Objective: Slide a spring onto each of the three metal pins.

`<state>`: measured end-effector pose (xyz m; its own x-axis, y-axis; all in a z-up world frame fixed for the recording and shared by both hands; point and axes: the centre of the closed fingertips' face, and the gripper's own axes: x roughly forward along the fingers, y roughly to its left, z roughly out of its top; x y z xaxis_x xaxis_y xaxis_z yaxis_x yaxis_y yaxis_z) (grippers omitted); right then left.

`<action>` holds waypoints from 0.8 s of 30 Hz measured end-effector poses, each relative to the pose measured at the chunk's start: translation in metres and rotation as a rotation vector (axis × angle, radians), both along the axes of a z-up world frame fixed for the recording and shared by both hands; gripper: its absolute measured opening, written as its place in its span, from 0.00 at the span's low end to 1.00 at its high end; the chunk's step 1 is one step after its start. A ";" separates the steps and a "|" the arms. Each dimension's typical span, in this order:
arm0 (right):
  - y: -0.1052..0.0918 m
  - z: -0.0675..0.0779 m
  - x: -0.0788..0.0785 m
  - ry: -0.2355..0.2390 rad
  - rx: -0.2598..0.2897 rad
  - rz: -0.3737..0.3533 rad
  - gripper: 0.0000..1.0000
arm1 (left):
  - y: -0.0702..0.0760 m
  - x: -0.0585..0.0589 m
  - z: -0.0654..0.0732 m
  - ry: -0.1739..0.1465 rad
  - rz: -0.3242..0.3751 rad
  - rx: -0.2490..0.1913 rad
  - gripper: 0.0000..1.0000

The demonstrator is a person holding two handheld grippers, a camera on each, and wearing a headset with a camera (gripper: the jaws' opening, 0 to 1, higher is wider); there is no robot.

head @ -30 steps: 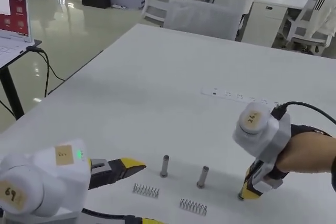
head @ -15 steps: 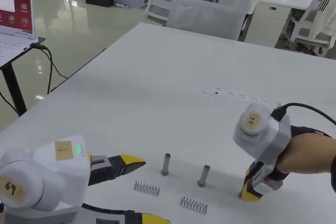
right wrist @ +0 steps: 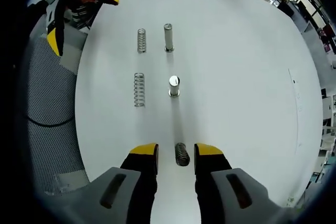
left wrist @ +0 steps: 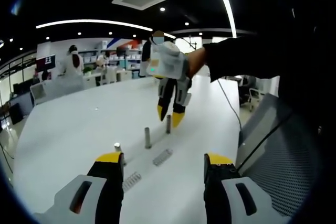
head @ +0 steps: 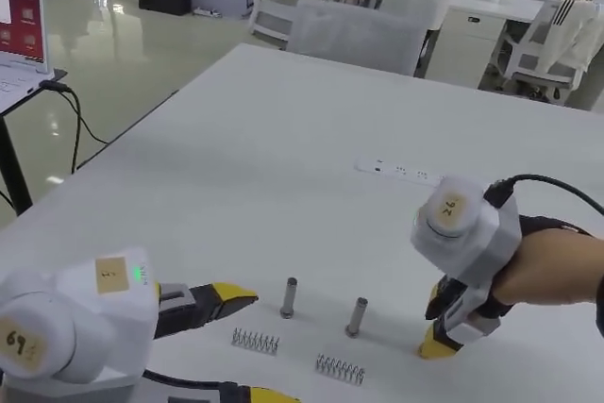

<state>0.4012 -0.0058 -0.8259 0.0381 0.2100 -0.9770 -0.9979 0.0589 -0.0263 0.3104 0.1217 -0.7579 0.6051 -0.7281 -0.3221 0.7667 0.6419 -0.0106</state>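
Two bare metal pins (head: 289, 297) (head: 357, 316) stand upright on the white table (head: 283, 158). A loose spring (head: 251, 341) and a second spring (head: 340, 369) lie flat in front of them. My right gripper (head: 434, 327) points down at the right end of the row. In the right gripper view it is open (right wrist: 177, 150), its jaws on either side of a third pin with a spring on it (right wrist: 181, 154), not touching it. My left gripper (left wrist: 164, 159) is open and holds nothing, low at the left, aimed along the row of pins (left wrist: 147, 137).
A white power strip (head: 401, 171) lies flat on the table behind the pins. A grey chair (head: 354, 35) stands at the far edge. A laptop (head: 19, 7) sits on a stand off the table's left side. People sit at desks in the background.
The head camera has shifted a little. The right gripper stays over the right-hand pin, and the left gripper keeps its place. Pins and loose springs have not moved.
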 end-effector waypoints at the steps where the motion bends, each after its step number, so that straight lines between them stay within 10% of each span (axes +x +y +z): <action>1: 0.003 0.002 -0.001 -0.002 0.006 0.004 0.25 | -0.001 0.000 0.000 0.001 -0.004 0.001 0.57; 24: 0.057 -0.013 -0.047 0.065 0.077 0.097 0.17 | -0.005 0.001 -0.007 0.023 -0.048 0.013 0.55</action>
<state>0.3539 0.0510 -0.8389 -0.0484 0.2837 -0.9577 -0.9985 -0.0386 0.0390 0.3116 0.1162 -0.7648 0.5618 -0.7521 -0.3445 0.7965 0.6043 -0.0205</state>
